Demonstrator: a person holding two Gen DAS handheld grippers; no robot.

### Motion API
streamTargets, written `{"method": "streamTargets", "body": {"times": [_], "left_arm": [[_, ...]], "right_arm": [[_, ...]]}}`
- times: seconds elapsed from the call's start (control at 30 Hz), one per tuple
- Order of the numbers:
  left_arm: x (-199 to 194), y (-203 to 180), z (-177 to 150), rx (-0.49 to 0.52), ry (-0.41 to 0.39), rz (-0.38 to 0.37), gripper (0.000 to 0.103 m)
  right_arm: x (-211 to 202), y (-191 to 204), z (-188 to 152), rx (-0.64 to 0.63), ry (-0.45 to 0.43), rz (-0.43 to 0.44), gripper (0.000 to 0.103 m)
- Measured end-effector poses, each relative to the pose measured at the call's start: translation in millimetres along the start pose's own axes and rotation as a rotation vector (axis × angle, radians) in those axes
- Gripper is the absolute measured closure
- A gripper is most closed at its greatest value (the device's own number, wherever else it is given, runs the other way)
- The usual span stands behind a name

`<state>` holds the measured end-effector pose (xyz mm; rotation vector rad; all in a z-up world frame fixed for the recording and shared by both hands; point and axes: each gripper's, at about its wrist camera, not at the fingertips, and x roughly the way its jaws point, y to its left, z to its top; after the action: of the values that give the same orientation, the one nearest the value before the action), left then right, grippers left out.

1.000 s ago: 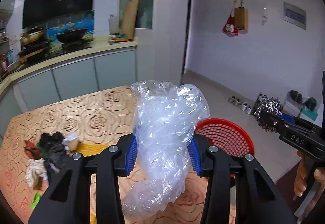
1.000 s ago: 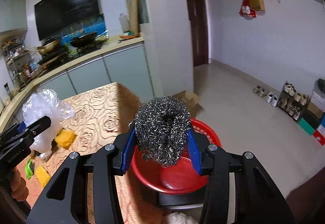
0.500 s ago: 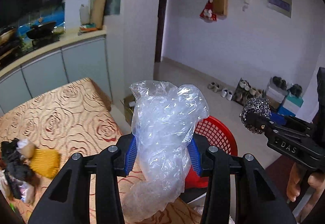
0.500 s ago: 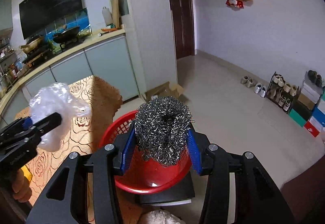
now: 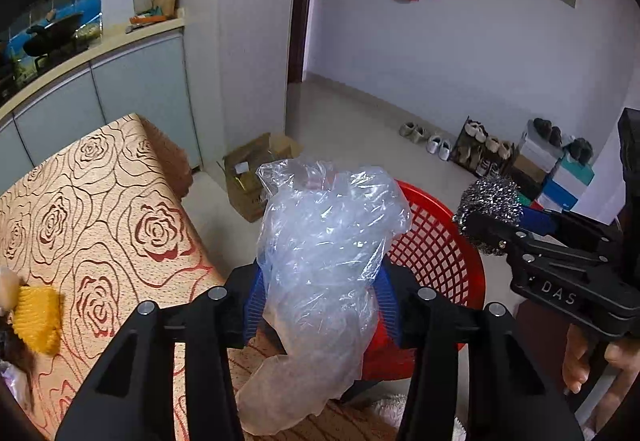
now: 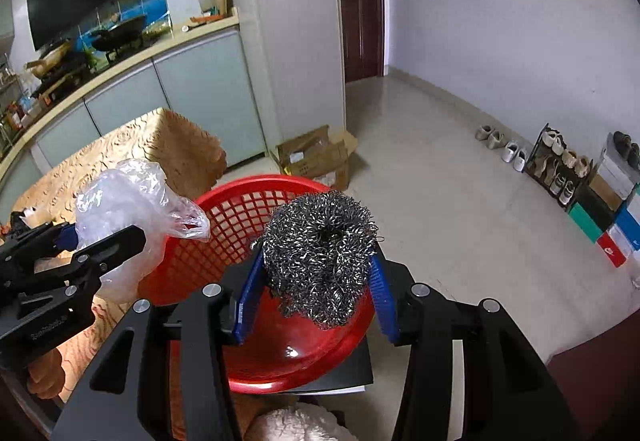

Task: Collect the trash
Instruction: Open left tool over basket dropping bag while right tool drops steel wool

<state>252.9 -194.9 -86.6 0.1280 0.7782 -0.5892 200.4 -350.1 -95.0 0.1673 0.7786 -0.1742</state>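
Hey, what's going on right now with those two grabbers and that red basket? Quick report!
Left gripper jaws opening, plastic bag between them. Right gripper jaws opening around steel scrubber. Both above red basket; nothing in the way.

The red basket (image 6: 256, 241) gapes open at 12 o'clock, its hollow bare. Above its mouth hang the steel scrubber (image 6: 320, 253) and, at 9 o'clock, the plastic bag (image 6: 120, 209). The table (image 5: 100, 201) edge crowds it at 9 o'clock. From 1 to 3 o'clock the floor (image 6: 440, 181) lies clear to the shoe rack (image 6: 560, 165).
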Motion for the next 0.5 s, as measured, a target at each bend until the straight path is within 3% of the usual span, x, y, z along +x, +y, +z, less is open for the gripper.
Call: {"method": "streamTargets", "body": {"times": [0.37,0.5], "left_arm": [[6.5,-1.5,3.7,0.006,0.004,-0.024,0.037],[3.6,-2.5,4.3,0.006,-0.005,-0.032,0.034]], "right_arm": [[8.2,-6.0,-1.3,0.044,0.021,0.054,0.041],[2.6,-6.6,1.8,0.051,0.008,0.049,0.040]]}}
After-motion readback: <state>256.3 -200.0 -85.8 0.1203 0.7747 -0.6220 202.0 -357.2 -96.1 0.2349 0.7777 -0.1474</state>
